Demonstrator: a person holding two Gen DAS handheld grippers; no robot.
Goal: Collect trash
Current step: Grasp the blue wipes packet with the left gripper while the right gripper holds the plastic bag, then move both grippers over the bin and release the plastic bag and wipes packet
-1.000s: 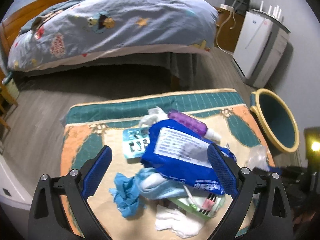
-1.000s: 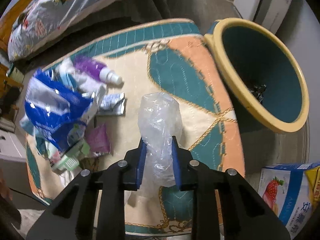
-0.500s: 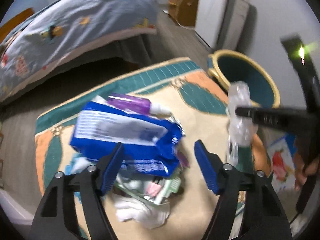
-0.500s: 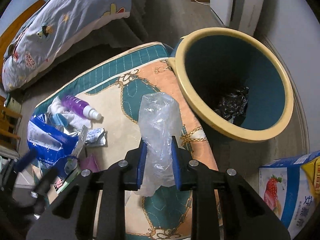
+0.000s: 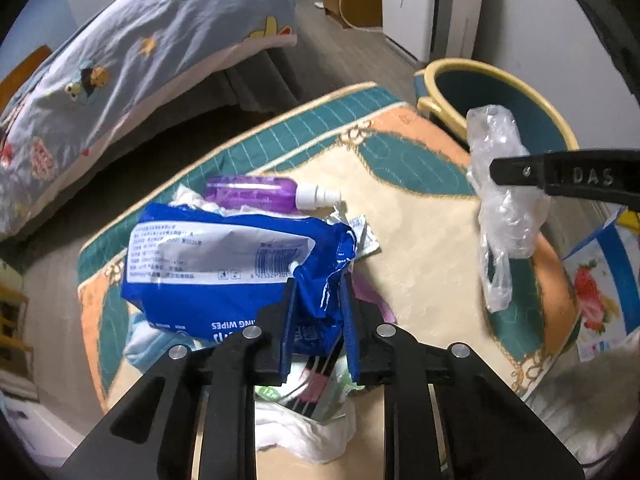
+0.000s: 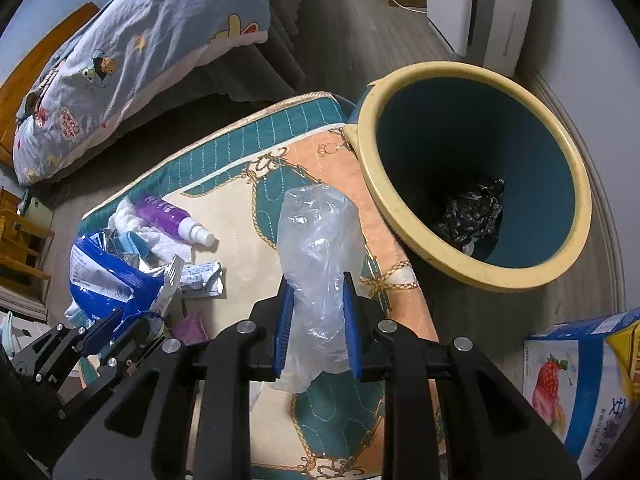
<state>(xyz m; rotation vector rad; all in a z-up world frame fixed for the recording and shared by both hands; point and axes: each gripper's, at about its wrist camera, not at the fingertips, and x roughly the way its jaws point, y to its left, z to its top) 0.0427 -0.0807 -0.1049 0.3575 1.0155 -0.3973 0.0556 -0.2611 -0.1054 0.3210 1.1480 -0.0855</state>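
Observation:
My left gripper (image 5: 318, 312) is shut on the right end of a blue wipes pack (image 5: 224, 268) that lies on the trash pile on the patterned mat (image 5: 416, 216). My right gripper (image 6: 318, 320) is shut on a clear plastic bag (image 6: 320, 264) and holds it above the mat, left of the teal bin with a yellow rim (image 6: 476, 276); the bag also shows in the left wrist view (image 5: 504, 200). A purple spray bottle (image 5: 260, 196), white tissues (image 5: 304, 436) and foil wrappers (image 6: 200, 280) lie in the pile.
The bin (image 5: 500, 84) stands off the mat's right corner and holds black crumpled trash (image 6: 472, 212). A strawberry carton (image 6: 576, 384) lies at the right. A bed with a blue quilt (image 5: 140, 52) is behind, a white appliance (image 6: 480, 4) at the back right.
My left gripper has closed from wide open onto the blue wipes pack. My right gripper has carried the clear bag up and toward the bin.

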